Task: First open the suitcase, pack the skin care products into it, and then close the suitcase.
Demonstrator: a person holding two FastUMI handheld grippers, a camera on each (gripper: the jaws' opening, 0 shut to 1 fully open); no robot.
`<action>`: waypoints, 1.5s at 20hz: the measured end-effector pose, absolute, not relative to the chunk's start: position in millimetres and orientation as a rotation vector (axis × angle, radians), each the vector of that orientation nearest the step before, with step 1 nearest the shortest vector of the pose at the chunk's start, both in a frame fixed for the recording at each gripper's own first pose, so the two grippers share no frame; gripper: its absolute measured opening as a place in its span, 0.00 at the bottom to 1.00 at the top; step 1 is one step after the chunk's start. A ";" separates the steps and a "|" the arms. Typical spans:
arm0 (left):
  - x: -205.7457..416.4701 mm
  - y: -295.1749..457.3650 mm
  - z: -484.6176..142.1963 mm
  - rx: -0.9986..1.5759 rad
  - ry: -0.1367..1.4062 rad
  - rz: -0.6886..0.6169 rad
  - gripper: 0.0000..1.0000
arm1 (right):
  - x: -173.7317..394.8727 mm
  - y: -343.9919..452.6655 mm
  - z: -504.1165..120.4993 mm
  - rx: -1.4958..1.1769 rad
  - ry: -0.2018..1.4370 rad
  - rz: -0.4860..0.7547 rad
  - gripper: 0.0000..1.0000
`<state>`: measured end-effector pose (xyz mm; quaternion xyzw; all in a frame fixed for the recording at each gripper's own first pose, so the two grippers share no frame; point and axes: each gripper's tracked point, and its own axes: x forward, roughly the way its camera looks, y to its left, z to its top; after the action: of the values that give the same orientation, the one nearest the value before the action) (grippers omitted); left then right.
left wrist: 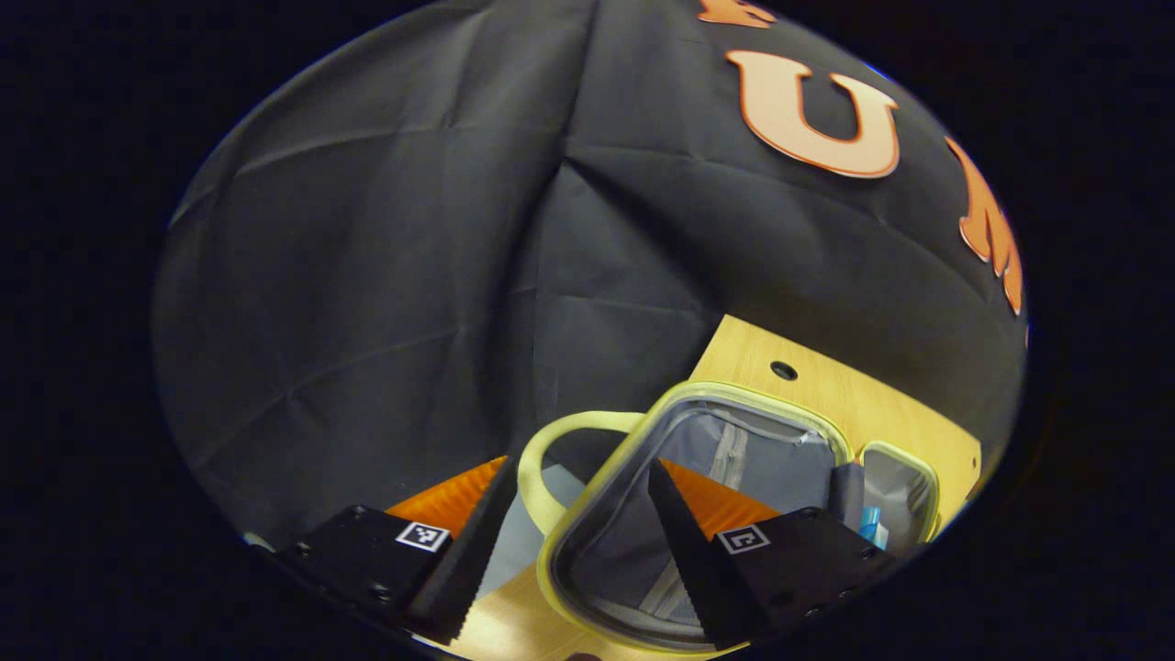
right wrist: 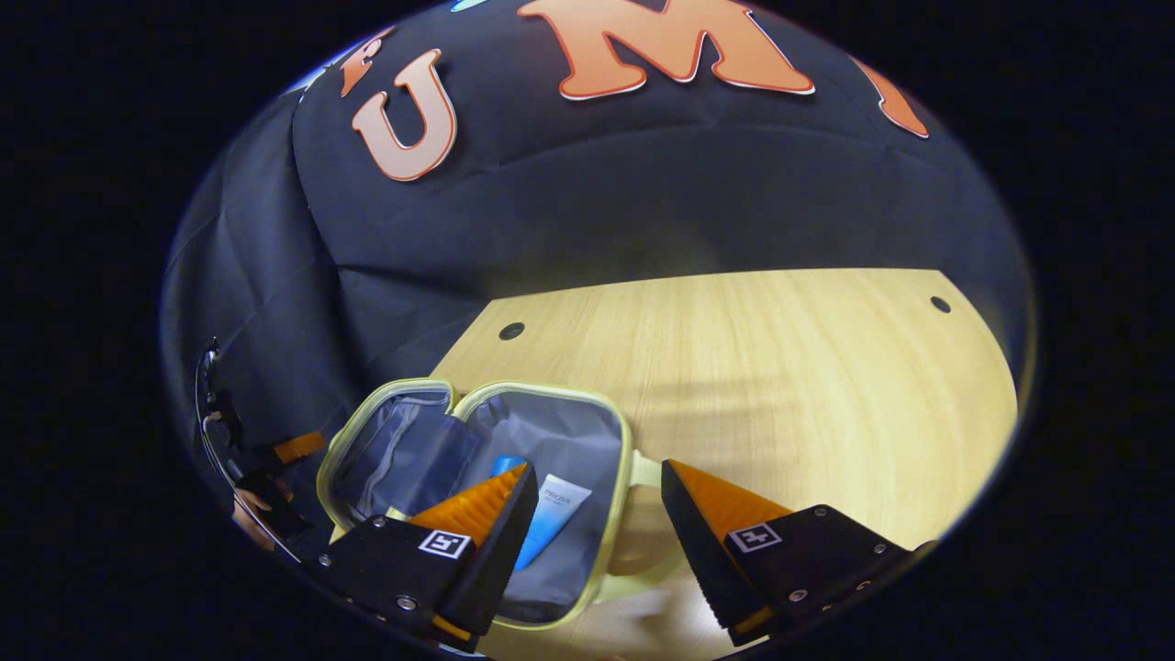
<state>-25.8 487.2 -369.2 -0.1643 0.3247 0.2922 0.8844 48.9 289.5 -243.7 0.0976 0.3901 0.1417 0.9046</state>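
Suitcase [right wrist: 477,477] open on counter [right wrist: 780,367], tube [right wrist: 551,523] inside. Packing apparently done; closing next. Left tool [left wrist: 569,542], right tool [right wrist: 597,532]: both wide apart, empty. Next: swing 9 o'clock half over.

Both cameras are looking down along their own fingers from close above the wooden table [right wrist: 734,367] — the left gripper view from the suitcase's [left wrist: 587,551] lid end, the right gripper view from the opposite side — sharing the open suitcase.
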 end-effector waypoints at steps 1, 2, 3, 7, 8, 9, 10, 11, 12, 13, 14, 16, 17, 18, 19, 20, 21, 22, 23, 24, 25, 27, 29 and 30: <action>-24.8 494.6 -374.0 -0.389 0.666 0.620 0.91 | 49.0 283.8 -241.8 0.196 0.809 0.275 0.87; -23.6 501.5 -378.1 -0.438 0.660 0.634 0.91 | 51.0 280.7 -238.9 0.197 0.802 0.264 0.87; -21.4 507.7 -385.8 -0.477 0.655 0.647 0.91 | 53.7 278.4 -235.5 0.199 0.791 0.252 0.88; -26.3 529.5 -404.6 -0.636 0.674 0.662 0.91 | 61.8 268.1 -229.1 0.186 0.787 0.232 0.88; -27.2 534.2 -408.9 -0.687 0.679 0.661 0.91 | 63.3 266.1 -229.7 0.183 0.787 0.222 0.88; -29.0 539.9 -413.0 -0.730 0.692 0.653 0.96 | 65.9 264.9 -229.0 0.190 0.789 0.218 0.88; -32.7 541.2 -413.0 -0.781 0.704 0.645 0.91 | 68.7 261.6 -226.8 0.195 0.784 0.208 0.89; -33.8 542.6 -414.5 -0.822 0.710 0.630 0.96 | 72.0 258.5 -224.3 0.204 0.775 0.203 0.89; -30.5 542.8 -416.8 -0.857 0.711 0.624 0.81 | 73.2 254.7 -220.7 0.206 0.764 0.196 0.89; -26.8 541.2 -423.0 -0.876 0.724 0.607 0.66 | 74.5 251.2 -218.7 0.207 0.755 0.192 0.89; -30.3 538.9 -431.3 -0.880 0.746 0.618 0.56 | 74.8 247.0 -216.1 0.207 0.751 0.190 0.89; -35.4 538.2 -442.5 -0.900 0.783 0.616 0.36 | 75.1 239.7 -211.5 0.207 0.740 0.187 0.89; -34.3 536.6 -439.3 -0.900 0.782 0.597 0.25 | 74.9 235.6 -208.0 0.204 0.731 0.182 0.89; -35.2 544.9 -429.6 -0.876 0.777 0.598 0.24 | 75.9 232.0 -204.2 0.202 0.719 0.184 0.89; -34.3 535.9 -435.8 -0.857 0.776 0.596 0.18 | 76.3 227.9 -201.1 0.195 0.707 0.181 0.89; -39.8 538.0 -423.7 -0.821 0.786 0.585 0.16 | 76.5 223.5 -195.8 0.191 0.693 0.181 0.89; -34.2 537.6 -419.8 -0.786 0.780 0.573 0.16 | 76.8 220.1 -189.5 0.186 0.672 0.176 0.89; -32.1 539.1 -410.6 -0.754 0.767 0.564 0.16 | 78.9 214.2 -183.2 0.181 0.646 0.166 0.89; -30.2 538.3 -399.2 -0.723 0.747 0.553 0.16 | 80.6 209.4 -177.2 0.175 0.623 0.157 0.89; -26.5 536.6 -386.9 -0.704 0.726 0.541 0.15 | 79.8 203.5 -171.2 0.167 0.601 0.148 0.89; -24.8 531.7 -373.1 -0.687 0.703 0.526 0.15 | 79.1 198.4 -164.8 0.158 0.583 0.146 0.89; -22.4 527.2 -345.0 -0.658 0.664 0.492 0.15 | 79.2 187.9 -155.8 0.133 0.545 0.134 0.89; -15.4 519.2 -313.3 -0.634 0.615 0.447 0.15 | 78.2 176.4 -146.2 0.118 0.517 0.128 0.89; -11.0 515.0 -300.4 -0.615 0.595 0.419 0.15 | 76.4 171.0 -142.7 0.116 0.512 0.125 0.89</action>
<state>-11.0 515.0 -300.4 -0.2960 0.2864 0.2017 0.8886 76.4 171.0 -142.7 0.0574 0.2527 0.0618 0.9639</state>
